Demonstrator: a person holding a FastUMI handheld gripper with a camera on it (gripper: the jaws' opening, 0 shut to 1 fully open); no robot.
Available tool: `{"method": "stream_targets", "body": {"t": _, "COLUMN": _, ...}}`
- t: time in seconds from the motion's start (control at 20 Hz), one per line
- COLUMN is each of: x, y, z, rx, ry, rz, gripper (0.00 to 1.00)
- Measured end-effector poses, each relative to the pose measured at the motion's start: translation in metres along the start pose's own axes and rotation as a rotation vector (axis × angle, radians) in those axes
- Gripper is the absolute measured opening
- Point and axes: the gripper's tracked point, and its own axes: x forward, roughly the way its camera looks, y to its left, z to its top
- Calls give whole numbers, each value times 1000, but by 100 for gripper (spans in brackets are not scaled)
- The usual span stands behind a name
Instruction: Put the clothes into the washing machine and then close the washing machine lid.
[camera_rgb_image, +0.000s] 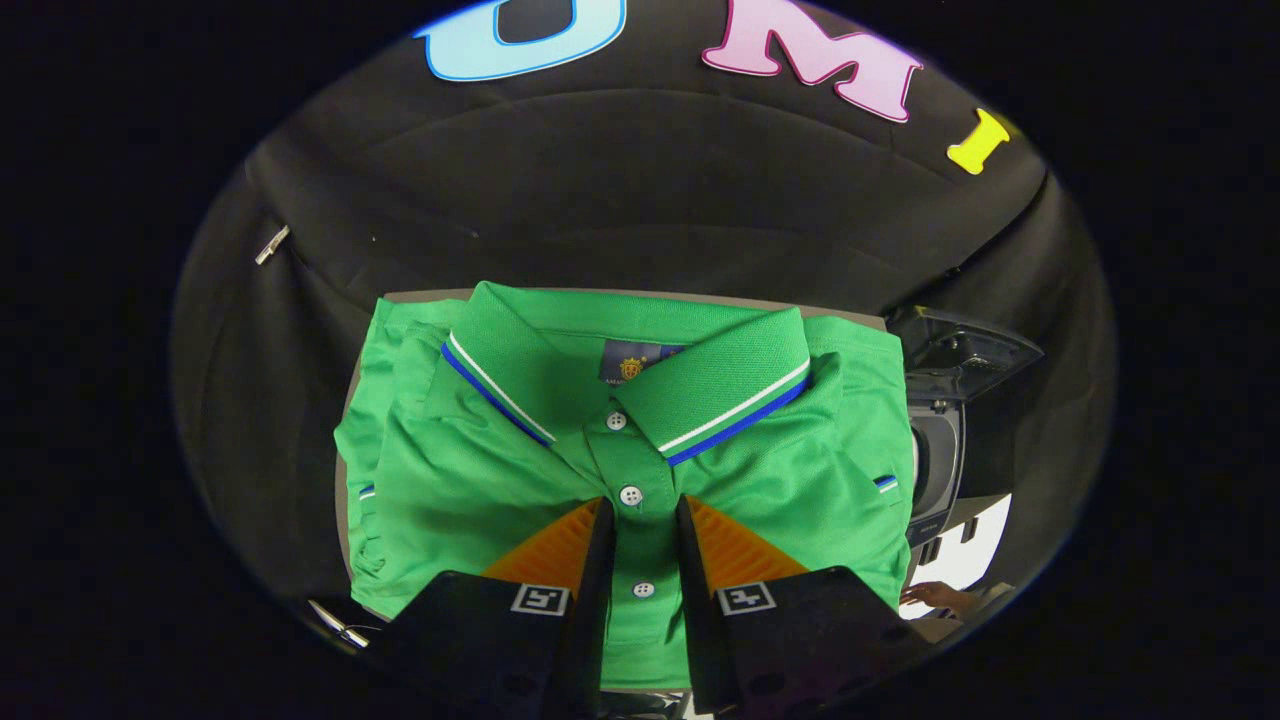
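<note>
Gripper view shows me a green polo shirt (480, 470) lying folded and flat on a grey table (430, 296), its collar at twelve o'clock from my fingers. At three o'clock from the shirt stands the washing machine (940, 450), lid (965, 350) raised. My gripper (645, 520) hangs over the button placket, jaws apart, the buttoned strip between them; whether the fingers touch the cloth I cannot tell. A hand (935, 597) is at four o'clock.

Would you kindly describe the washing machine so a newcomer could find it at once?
Start at the folded green polo shirt on the table, where the open tongs straddle its button placket. Beside the shirt's striped sleeve cuff, past the table edge, stands the washing machine: the dark appliance with its lid raised.
</note>
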Motion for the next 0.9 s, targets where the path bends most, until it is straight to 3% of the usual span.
{"method": "stream_targets", "body": {"t": 0.45, "x": 4, "y": 1, "z": 2, "rx": -15, "ry": -76, "rz": 13, "gripper": 39}}
{"method": "stream_targets", "body": {"t": 0.55, "x": 0, "y": 0, "z": 4, "rx": -39, "ry": -80, "rz": 16, "gripper": 6}}
{"method": "stream_targets", "body": {"t": 0.7, "x": 3, "y": -1, "z": 9, "rx": -62, "ry": -142, "rz": 7, "gripper": 6}}
{"method": "stream_targets", "body": {"t": 0.9, "x": -2, "y": 3, "z": 9, "rx": -85, "ry": -322, "rz": 27, "gripper": 6}}
